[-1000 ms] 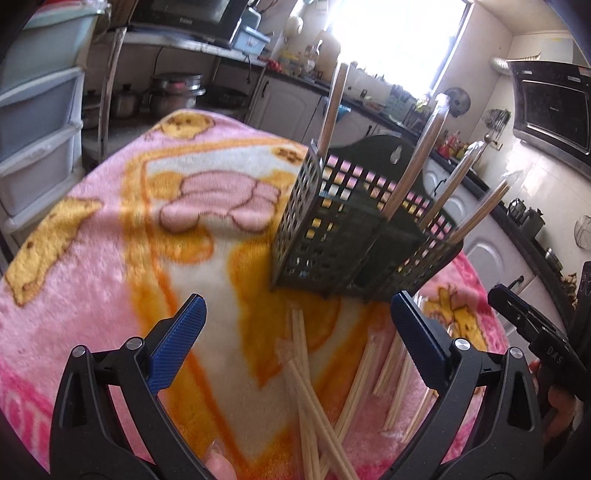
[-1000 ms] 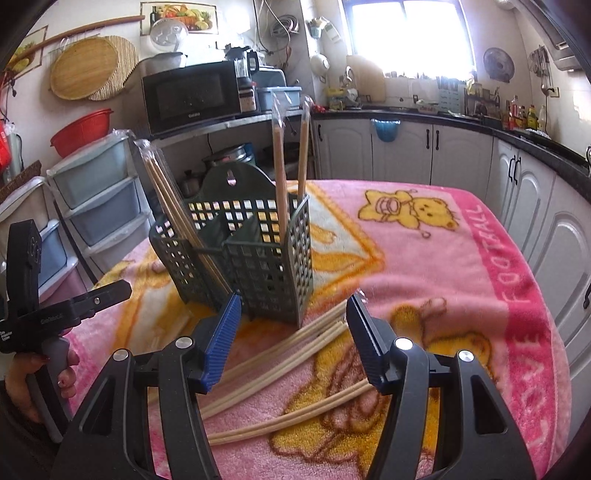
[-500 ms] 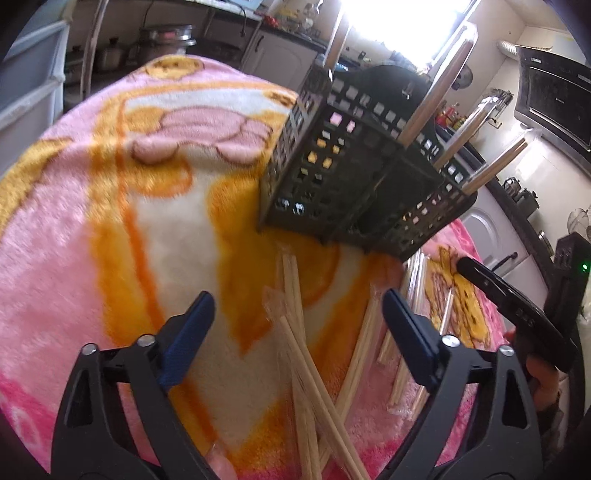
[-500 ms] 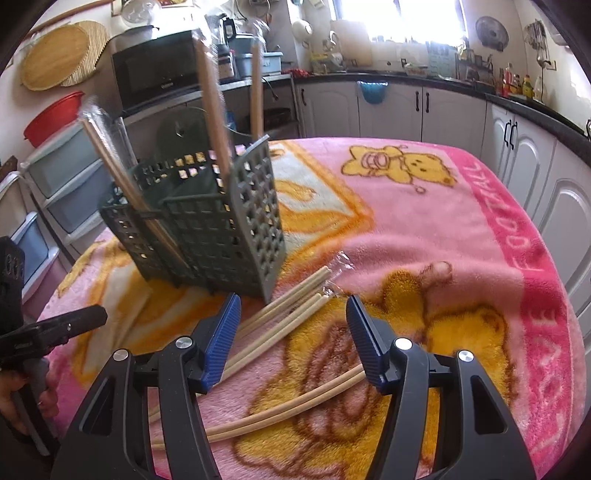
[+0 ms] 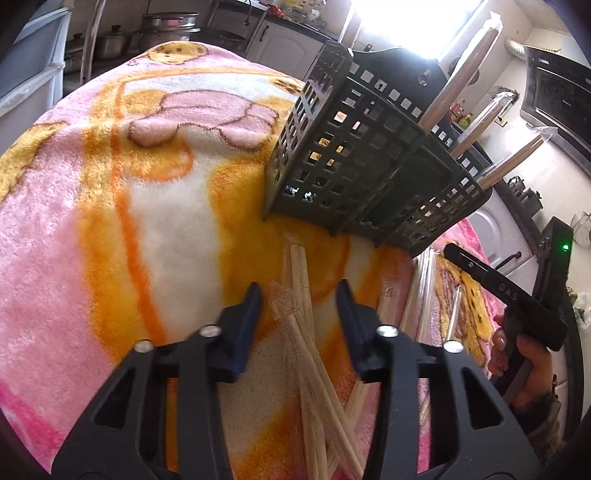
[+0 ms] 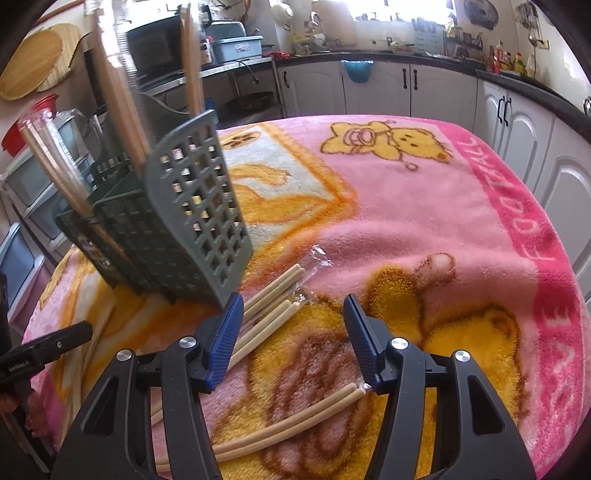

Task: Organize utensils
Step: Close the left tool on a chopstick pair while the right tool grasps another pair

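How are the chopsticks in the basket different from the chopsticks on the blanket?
The chopsticks in the basket stand up, leaning; the chopsticks on the blanket lie flat. The standing ones look darker brown; the lying ones look pale cream. The standing ones sit apart in the basket; the lying ones are scattered across the blanket. Both come in pairs in clear plastic sleeves.

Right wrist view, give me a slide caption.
Open right gripper over wrapped chopsticks beside the basket.

Daylight floods through a far window onto a kitchen lined with white cabinets under a dark countertop; a microwave sits far left, above plastic drawers.
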Action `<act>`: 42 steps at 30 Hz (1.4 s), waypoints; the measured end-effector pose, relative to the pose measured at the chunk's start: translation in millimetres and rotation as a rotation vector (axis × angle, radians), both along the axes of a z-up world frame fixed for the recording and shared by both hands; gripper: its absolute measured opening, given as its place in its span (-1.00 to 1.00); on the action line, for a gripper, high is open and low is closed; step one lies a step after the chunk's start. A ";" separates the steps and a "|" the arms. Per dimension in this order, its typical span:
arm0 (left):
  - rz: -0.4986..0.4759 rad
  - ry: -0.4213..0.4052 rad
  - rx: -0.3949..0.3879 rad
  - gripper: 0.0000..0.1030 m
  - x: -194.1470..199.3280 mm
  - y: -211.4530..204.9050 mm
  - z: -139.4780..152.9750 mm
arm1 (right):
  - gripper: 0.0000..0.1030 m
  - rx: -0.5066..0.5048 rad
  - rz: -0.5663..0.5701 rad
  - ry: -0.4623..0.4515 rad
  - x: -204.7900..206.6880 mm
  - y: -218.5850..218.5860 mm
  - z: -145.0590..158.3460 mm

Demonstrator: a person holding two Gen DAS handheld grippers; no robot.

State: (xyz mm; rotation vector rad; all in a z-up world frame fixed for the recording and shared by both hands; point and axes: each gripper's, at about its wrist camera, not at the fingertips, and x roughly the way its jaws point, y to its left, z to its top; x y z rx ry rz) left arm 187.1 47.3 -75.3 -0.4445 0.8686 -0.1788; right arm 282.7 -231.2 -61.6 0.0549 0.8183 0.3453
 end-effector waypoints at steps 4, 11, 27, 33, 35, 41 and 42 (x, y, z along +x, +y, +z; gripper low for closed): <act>-0.003 0.004 -0.002 -0.68 0.0 0.3 -2.4 | -0.14 0.022 -0.006 0.030 12.2 -2.1 -5.7; -0.003 -0.003 -0.008 -0.86 -2.8 1.6 -1.2 | -0.41 0.085 -0.014 0.089 26.1 -6.2 -18.0; -0.002 -0.039 -0.018 -0.97 -8.0 7.0 12.1 | -0.90 0.164 -0.031 0.051 1.5 -21.2 -1.5; -0.020 -0.062 -0.028 -0.98 -10.3 0.9 21.8 | -0.91 0.194 -0.041 -0.036 -23.0 -29.7 27.3; -0.024 -0.071 -0.029 -0.98 -11.8 -0.6 25.0 | -0.91 0.199 -0.036 -0.073 -32.5 -31.4 38.5; -0.042 -0.103 -0.041 -0.98 -16.7 -6.0 37.7 | -0.91 0.205 -0.011 -0.159 -53.0 -30.8 66.3; -0.044 -0.107 -0.045 -0.99 -17.4 -7.0 39.7 | -0.91 0.207 -0.004 -0.173 -56.6 -30.1 70.6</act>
